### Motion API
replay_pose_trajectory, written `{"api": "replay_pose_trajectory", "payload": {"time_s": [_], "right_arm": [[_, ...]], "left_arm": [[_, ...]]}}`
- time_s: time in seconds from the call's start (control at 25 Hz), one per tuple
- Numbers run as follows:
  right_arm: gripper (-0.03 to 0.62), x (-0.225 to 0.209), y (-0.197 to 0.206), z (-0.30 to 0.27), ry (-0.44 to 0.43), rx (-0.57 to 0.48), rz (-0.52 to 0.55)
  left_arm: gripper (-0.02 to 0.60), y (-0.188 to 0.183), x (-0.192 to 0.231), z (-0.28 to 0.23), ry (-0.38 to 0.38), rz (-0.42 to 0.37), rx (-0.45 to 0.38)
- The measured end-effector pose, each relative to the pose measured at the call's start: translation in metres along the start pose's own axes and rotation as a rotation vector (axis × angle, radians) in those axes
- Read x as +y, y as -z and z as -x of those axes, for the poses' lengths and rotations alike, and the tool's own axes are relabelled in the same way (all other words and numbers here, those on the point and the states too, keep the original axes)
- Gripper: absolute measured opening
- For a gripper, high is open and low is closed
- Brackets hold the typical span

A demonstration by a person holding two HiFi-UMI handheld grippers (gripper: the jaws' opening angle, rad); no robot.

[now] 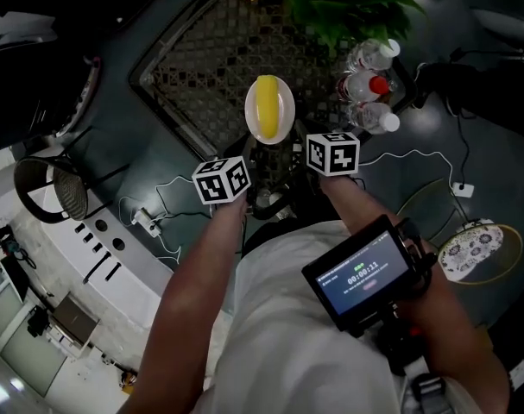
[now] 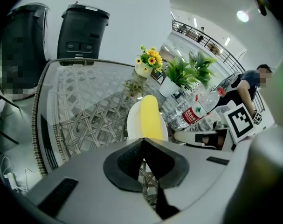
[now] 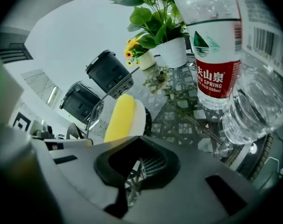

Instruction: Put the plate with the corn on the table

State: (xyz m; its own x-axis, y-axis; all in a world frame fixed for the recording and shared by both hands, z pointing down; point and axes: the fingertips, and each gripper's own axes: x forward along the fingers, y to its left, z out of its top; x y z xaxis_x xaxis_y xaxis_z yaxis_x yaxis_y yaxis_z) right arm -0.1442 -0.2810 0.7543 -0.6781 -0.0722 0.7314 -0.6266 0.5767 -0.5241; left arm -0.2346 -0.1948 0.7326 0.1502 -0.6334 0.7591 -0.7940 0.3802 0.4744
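Yellow corn (image 1: 268, 106) on white plate (image 1: 287, 110)

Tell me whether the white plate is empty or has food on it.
Not empty: a yellow corn cob lies lengthwise on the white plate, visible in all three views.

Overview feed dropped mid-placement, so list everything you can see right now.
plate: one, white, at the table's near edge
corn: one, yellow, on the plate
table: one, glass over dark weave, ahead
bottles: three, clear, table's right corner
plant: one, green, white pot, far side
flowers: one bunch, yellow, beside the plant
bins: two, black, beyond the table
chair: one, dark, left of the table
bystander: one, dark top, right of the table
monitor: one, black, lit, at chest
left gripper: grey, fingers shut on the plate's near rim
right gripper: grey, likewise
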Motion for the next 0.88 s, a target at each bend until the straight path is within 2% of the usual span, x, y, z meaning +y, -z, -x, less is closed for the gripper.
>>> {"api": "replay_pose_trajectory", "payload": {"time_s": [0.44, 0.72, 0.88], "right_arm": [[0.008, 0.045, 0.046, 0.043, -0.042, -0.018, 0.046], [0.008, 0.072, 0.071, 0.08, -0.073, -0.049, 0.087], [0.008, 0.084, 0.079, 0.098, -0.086, -0.073, 0.108]], "left_arm": [[0.008, 0.04, 0.012, 0.068, 0.02, 0.049, -0.062], [0.008, 0.07, -0.001, 0.113, 0.074, 0.059, -0.11], [0.008, 0.085, -0.009, 0.136, 0.111, 0.003, -0.115]]}}
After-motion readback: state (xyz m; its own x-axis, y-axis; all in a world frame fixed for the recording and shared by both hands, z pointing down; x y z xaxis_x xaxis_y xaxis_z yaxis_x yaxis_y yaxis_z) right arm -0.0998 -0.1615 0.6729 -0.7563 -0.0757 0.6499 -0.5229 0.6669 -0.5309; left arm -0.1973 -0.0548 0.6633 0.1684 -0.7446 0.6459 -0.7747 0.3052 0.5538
